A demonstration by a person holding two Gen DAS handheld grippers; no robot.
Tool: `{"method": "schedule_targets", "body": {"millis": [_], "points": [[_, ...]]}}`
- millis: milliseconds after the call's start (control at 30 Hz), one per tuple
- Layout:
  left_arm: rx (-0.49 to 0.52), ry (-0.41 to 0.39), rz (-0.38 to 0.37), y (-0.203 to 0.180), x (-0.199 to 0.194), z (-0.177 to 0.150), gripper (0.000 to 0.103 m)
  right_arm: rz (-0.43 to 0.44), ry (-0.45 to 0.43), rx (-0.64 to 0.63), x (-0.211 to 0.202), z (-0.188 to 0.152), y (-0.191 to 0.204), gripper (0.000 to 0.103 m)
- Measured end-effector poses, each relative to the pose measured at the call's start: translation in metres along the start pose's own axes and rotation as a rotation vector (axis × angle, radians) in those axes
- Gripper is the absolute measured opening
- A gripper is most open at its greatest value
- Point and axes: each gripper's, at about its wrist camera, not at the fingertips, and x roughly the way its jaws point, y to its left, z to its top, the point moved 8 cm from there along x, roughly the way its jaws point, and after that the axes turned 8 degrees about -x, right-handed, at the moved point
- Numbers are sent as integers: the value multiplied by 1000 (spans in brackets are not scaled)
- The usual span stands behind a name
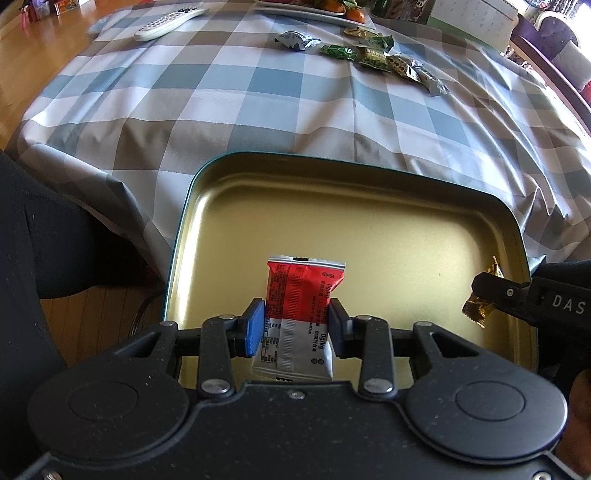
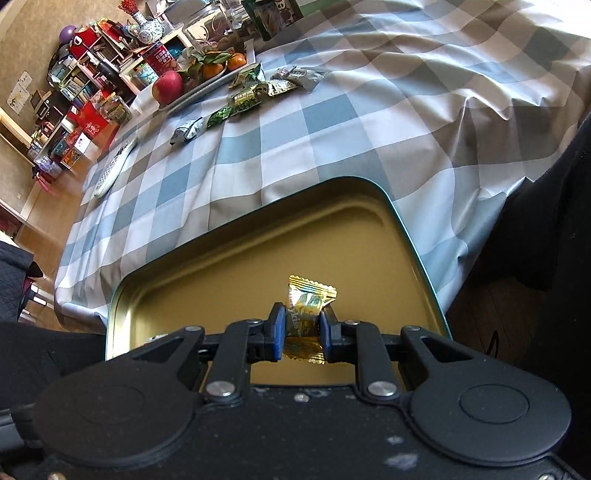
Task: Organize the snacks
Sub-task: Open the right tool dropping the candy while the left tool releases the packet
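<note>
A gold-lined tin (image 1: 369, 214) with a teal rim sits at the near edge of the checked table. My left gripper (image 1: 297, 323) is shut on a red and white snack packet (image 1: 301, 291), held upright over the tin's near side. My right gripper (image 2: 301, 328) is shut on a small gold candy wrapper (image 2: 310, 299) above the same tin (image 2: 229, 258). In the left wrist view the right gripper (image 1: 491, 291) comes in from the right edge with the gold candy (image 1: 478, 312) in it. Several green and silver wrapped snacks (image 1: 373, 55) lie in a row farther back on the cloth.
A white remote control (image 1: 168, 20) lies at the far left of the table. A tray of fruit (image 2: 207, 74) with an apple and oranges stands at the back. A calendar (image 1: 472, 18) is at the far right. The person's dark clothing (image 1: 37, 240) borders the table's near corners.
</note>
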Motion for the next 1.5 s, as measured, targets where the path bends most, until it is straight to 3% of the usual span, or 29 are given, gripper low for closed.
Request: {"method": "schedule_targets", "body": {"millis": [500,733,1500], "points": [[-13,7,12,1,2,-1,45,-3,6,-8,2,0,2,24],[-6,9,13,1,2,-1,45,-9,2,-18,1,0,3,32],[-13,8,19,2,2,-1,45,-19,24,-46,4,1,3,41]]}}
